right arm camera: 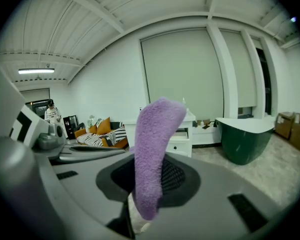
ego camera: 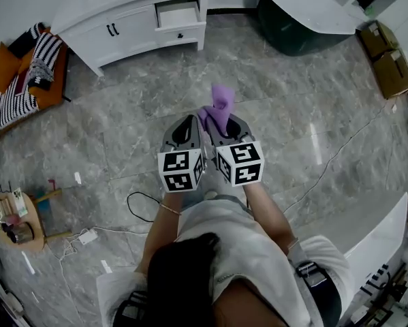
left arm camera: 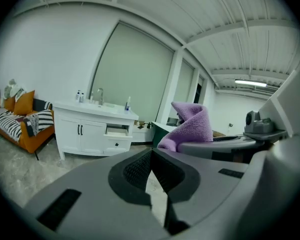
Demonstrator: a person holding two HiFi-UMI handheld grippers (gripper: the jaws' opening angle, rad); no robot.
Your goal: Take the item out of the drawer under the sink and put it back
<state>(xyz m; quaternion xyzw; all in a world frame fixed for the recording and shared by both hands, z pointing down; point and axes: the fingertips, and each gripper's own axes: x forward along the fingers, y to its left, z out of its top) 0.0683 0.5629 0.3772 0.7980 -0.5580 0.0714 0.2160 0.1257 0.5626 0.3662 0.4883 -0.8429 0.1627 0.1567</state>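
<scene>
In the head view both grippers are held side by side above the floor, well short of the white sink cabinet [ego camera: 122, 20]. My right gripper [ego camera: 219, 123] is shut on a purple cloth [ego camera: 221, 105], which stands up between its pads; the right gripper view shows the cloth [right arm camera: 155, 149] pinched in the jaws. Just to its left, my left gripper [ego camera: 189, 122] is shut with nothing in it. In the left gripper view its pads [left arm camera: 139, 166] meet at the tip and the cloth [left arm camera: 191, 126] shows to the right. The cabinet's upper drawer [ego camera: 179, 13] stands pulled out.
An orange sofa [ego camera: 16, 80] with striped cushions stands at far left. A dark green tub [ego camera: 295, 27] sits right of the cabinet, cardboard boxes [ego camera: 387, 60] beyond it. A small round table [ego camera: 14, 222] and a cable [ego camera: 139, 207] lie near left. A person [right arm camera: 51, 114] stands far off.
</scene>
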